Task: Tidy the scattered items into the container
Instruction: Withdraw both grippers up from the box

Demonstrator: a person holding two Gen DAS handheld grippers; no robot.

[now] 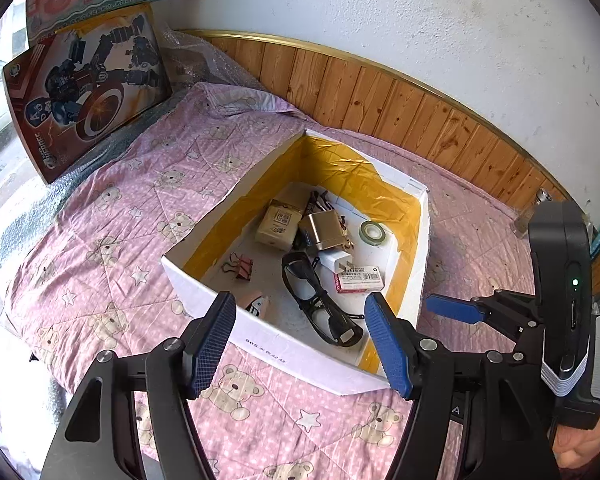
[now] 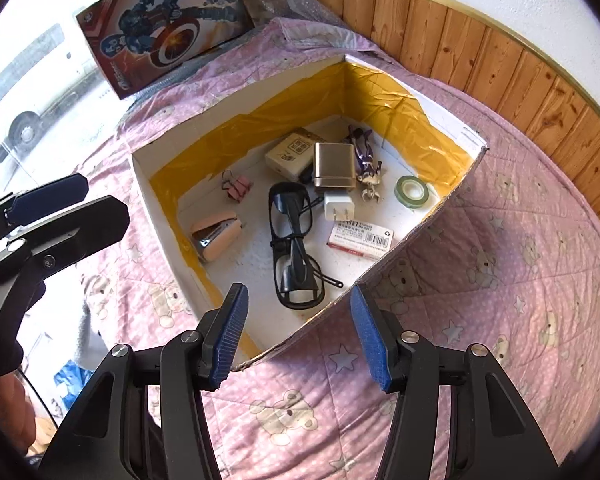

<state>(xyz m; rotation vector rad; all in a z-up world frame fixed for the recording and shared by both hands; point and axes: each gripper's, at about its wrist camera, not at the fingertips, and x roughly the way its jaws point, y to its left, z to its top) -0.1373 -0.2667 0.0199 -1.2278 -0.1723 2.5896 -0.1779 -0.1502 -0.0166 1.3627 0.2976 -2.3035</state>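
Observation:
A white box (image 1: 292, 354) (image 2: 156, 200) lined with yellow tape sits on the pink bear quilt. Inside it lie black glasses (image 1: 320, 304) (image 2: 294, 240), a white charger plug (image 1: 336, 261) (image 2: 339, 207), a metal case (image 1: 328, 230) (image 2: 334, 166), a beige carton (image 1: 279, 226) (image 2: 290, 156), a green tape roll (image 1: 373, 232) (image 2: 412, 191), a pink binder clip (image 1: 240, 267) (image 2: 238, 189), a red-and-white packet (image 1: 359, 279) (image 2: 360, 240), a pink stapler (image 1: 256, 304) (image 2: 216, 236) and a small purple figure (image 2: 364, 156). My left gripper (image 1: 300, 344) is open above the box's near edge. My right gripper (image 2: 298, 332) is open too, holding nothing.
Two toy boxes (image 1: 88, 88) (image 2: 168, 24) lean at the head of the bed beside bubble wrap (image 1: 204, 60). Wood panelling (image 1: 400, 100) (image 2: 500, 52) runs along the wall. A small glass jar (image 1: 530, 216) stands at the far right. Pink quilt (image 1: 120, 208) (image 2: 520, 260) surrounds the box.

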